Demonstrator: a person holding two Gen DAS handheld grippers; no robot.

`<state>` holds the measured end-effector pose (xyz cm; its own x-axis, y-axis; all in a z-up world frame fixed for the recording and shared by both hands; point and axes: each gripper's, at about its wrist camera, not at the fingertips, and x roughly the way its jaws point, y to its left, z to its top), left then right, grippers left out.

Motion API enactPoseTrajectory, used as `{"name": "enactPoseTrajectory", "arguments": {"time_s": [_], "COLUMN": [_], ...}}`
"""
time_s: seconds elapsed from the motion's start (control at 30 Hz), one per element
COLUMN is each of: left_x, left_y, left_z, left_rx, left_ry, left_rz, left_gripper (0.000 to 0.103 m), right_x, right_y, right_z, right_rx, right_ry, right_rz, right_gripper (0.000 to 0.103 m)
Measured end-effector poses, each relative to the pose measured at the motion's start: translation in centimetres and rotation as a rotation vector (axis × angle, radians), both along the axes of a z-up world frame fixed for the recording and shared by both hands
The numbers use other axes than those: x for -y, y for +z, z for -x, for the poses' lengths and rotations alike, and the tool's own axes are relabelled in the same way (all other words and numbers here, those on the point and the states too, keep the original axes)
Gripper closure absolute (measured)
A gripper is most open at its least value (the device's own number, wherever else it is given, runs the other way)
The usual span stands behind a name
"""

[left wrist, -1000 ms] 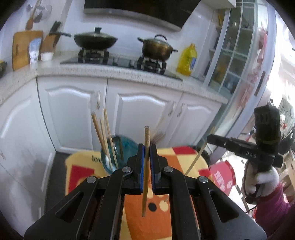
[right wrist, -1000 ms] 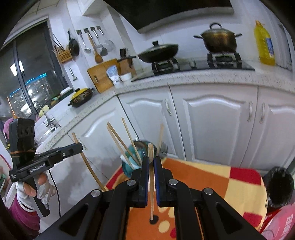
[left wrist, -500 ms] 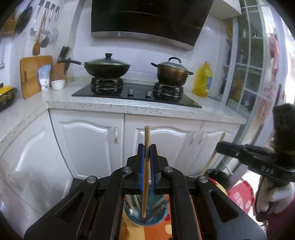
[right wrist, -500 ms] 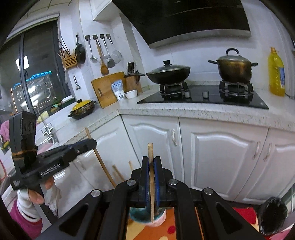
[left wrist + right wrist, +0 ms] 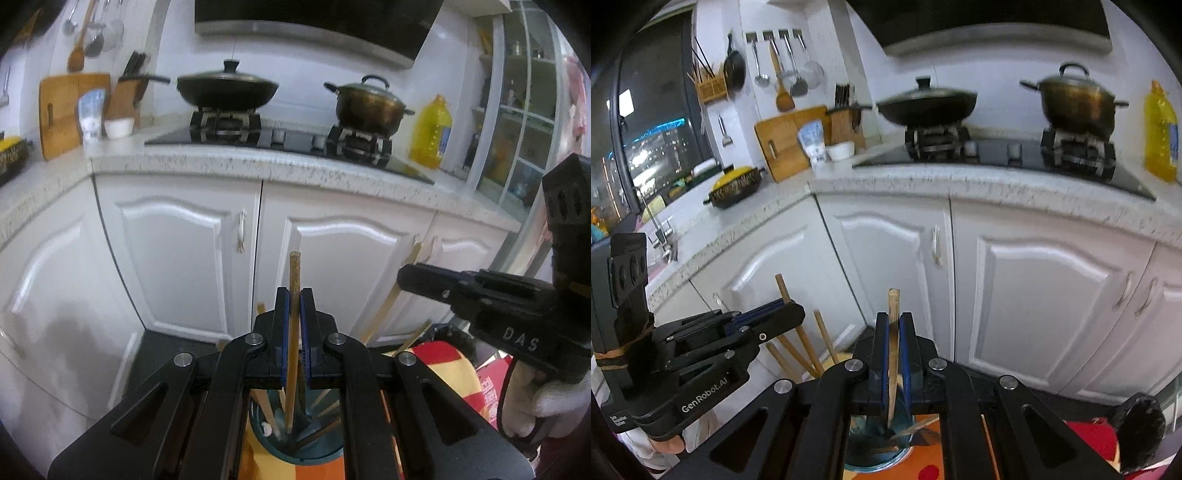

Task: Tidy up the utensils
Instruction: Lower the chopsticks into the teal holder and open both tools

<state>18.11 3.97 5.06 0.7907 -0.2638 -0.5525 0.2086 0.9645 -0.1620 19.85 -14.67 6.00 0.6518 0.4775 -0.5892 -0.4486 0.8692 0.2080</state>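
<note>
The chopstick (image 5: 294, 325) in your left gripper (image 5: 294, 295) stands nearly upright, pinched between the blue pads of the fingers (image 5: 283, 325), which are closed tight on it. Its lower end dips into the mouth of the teal holder (image 5: 295, 448) directly below, and its top pokes up above the fingers. More chopsticks already lean inside that holder, some fanning out past its rim.

Your right gripper (image 5: 894, 321) is closed just as tightly on a second chopstick (image 5: 892, 350), also held close to upright — its tip reaches down into the same teal holder (image 5: 875, 454). Seen from the left wrist camera, the right gripper (image 5: 406, 275) sits to the right of the holder and a little above it, with your white-gloved hand (image 5: 554, 406) on its handle. Seen from the right wrist camera, the left gripper (image 5: 790, 314) sits to the left of the holder, its chopstick (image 5: 790, 306) slanting up through the fingers.

The holder stands on a cloth (image 5: 439, 362) of orange, yellow and red. Behind the holder rise white cabinet doors (image 5: 177, 258) under a speckled table (image 5: 258, 164) — on it, a black wok (image 5: 227, 86) and a bronze pot (image 5: 369, 105) on the stove, and a yellow oil bottle (image 5: 432, 133) to the right of the pot.
</note>
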Motion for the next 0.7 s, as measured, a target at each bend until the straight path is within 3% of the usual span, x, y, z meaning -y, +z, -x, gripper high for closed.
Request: {"name": "enactPoseTrajectory", "arguments": {"time_s": [0.27,0.43,0.6,0.7], "left_x": [-0.1,-0.4,-0.6,-0.7], "left_y": [-1.6,-1.5,-1.0,-0.7], "left_z": [0.5,0.6,0.9,1.5], "left_rx": [-0.022,-0.035,-0.045,-0.043], "left_ry": [0.007,0.002,0.007,0.007], "left_rz": [-0.001,0.01,0.026,0.029], "left_gripper": [0.099,0.099,0.098,0.095], "right_x": [-0.7,0.4,1.2,1.8], "right_y": [-3.9,-3.5,-2.4,-2.2], "right_z": [-1.1,-0.8,0.6,1.7], "right_rx": [-0.09,-0.11,-0.089,-0.084], "right_ry": [0.01,-0.007,-0.01,-0.019], "right_rz": [0.017,-0.05,-0.055,-0.064], "right_gripper": [0.098,0.097,0.079,0.079]}}
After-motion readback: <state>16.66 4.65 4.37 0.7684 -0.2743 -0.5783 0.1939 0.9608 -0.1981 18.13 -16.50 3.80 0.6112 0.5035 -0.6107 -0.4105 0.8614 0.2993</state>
